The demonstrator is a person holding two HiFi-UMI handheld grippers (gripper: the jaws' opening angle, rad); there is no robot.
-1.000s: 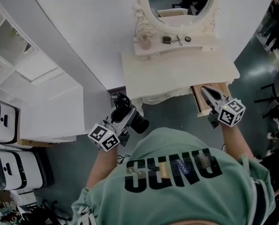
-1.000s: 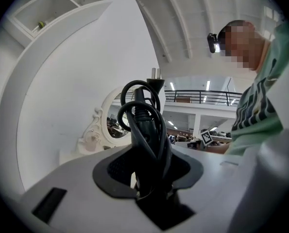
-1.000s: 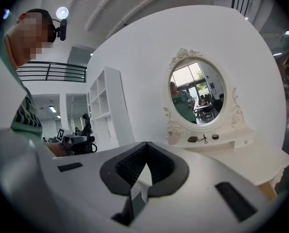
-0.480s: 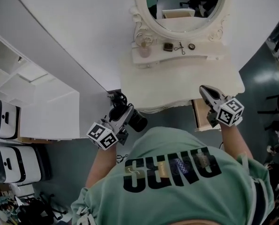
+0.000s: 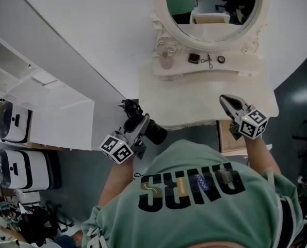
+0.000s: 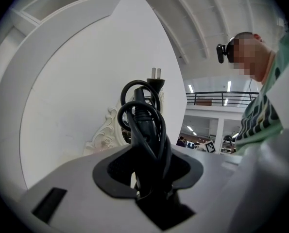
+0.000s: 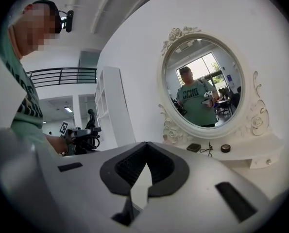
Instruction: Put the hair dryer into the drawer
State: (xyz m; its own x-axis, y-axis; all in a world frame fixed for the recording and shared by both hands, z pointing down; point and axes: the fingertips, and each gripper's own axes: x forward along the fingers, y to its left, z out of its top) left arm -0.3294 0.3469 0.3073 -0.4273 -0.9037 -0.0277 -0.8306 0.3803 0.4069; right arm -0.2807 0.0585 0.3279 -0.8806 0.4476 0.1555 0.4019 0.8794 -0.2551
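Under and ahead of the right gripper (image 5: 224,100) spreads a white dressing surface (image 5: 194,94), with an ornate oval mirror (image 5: 212,4) beyond it. The ledge (image 5: 236,71) below the mirror carries a small bottle (image 5: 166,61), a dark square case (image 5: 194,58), a scissor-like tool (image 5: 208,61) and a round tin (image 5: 221,59). White shelving (image 5: 34,87) stands left of the left gripper (image 5: 136,126).

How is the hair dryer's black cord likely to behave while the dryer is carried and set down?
The cord of the hair dryer is bundled in loops and looks floppy, so it may swing or loosen. Its plug sticks out beyond the loops and could catch on an edge.
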